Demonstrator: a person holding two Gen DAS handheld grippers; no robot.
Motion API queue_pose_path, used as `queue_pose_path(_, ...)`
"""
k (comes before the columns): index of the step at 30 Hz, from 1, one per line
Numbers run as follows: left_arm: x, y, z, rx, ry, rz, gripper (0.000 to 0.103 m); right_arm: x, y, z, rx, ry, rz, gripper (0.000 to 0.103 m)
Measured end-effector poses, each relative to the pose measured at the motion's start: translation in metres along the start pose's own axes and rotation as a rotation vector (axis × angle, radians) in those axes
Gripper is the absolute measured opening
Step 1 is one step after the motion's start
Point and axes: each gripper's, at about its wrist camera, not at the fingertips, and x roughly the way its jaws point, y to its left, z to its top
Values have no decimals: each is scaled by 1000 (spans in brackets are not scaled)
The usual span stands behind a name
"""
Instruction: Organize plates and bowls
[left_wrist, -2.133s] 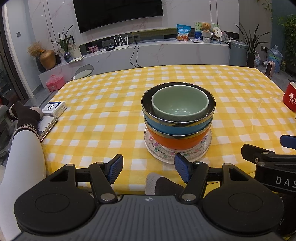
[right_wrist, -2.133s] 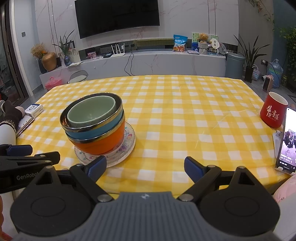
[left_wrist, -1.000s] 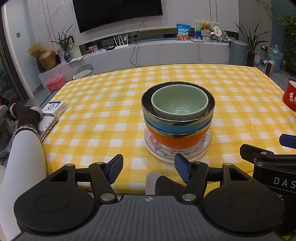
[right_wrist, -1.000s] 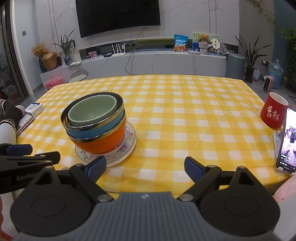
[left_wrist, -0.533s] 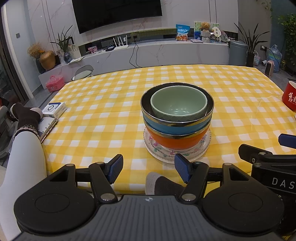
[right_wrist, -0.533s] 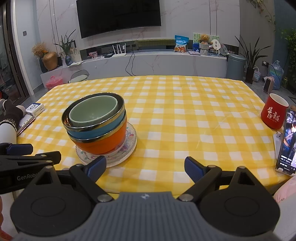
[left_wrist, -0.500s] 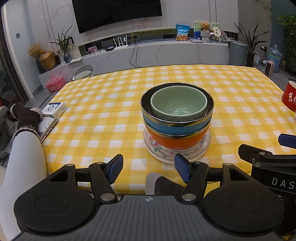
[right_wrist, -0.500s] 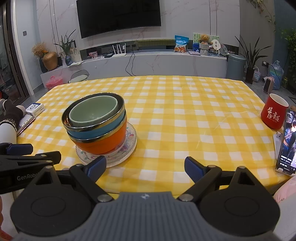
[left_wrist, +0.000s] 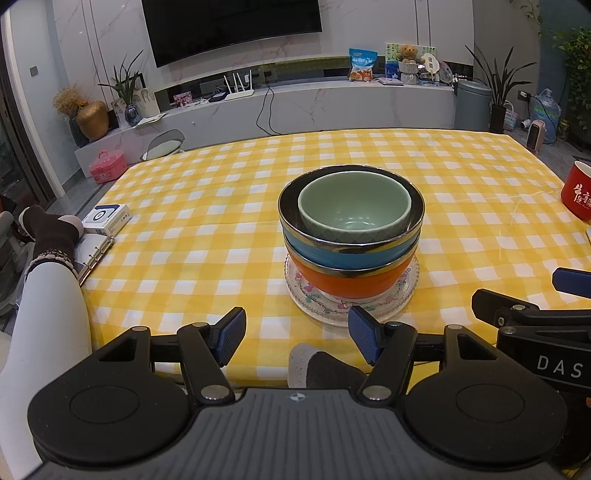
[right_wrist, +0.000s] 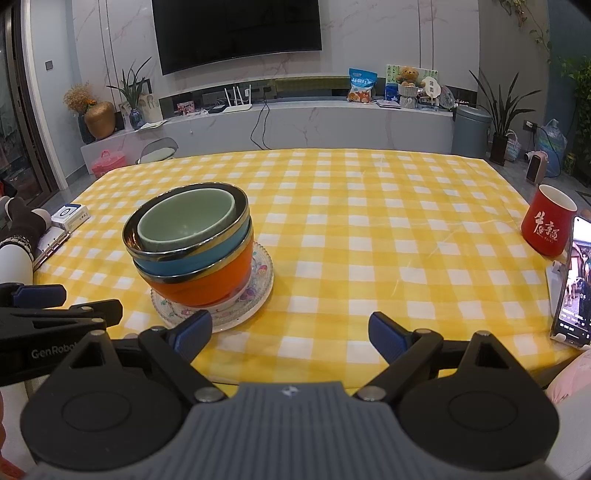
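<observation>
left gripper (left_wrist: 296, 336): black two-finger tool with blue pads, jaws spread wide, nothing between them, at the near table edge just short of the plate.
right gripper (right_wrist: 290, 334): same build, jaws wide apart and empty, over bare cloth to the right of the stack.
stack: pale green ceramic bowl (left_wrist: 354, 208) sits inside a blue bowl with a silver rim (left_wrist: 351, 254), which nests in an orange bowl with a silver rim (left_wrist: 351, 282).
base: the orange bowl stands on a clear glass plate with a floral pattern (left_wrist: 400, 301).
table: yellow-and-white checked tablecloth (left_wrist: 221, 221); stack near the front edge.
left view only: the person's socked foot (left_wrist: 321, 371) below the table edge, between the fingers.
right view only: upright phone with a lit screen (right_wrist: 574, 280) at the right edge, beside a red mug with white characters (right_wrist: 548, 227), seen whole here.
both views: small white-and-blue box (left_wrist: 107, 218) at the left table edge.
</observation>
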Motion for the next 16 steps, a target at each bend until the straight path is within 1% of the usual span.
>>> queue_pose_path(16,0,-2,5,0,-8,4,75,2,1,-1,-2,6,1,90)
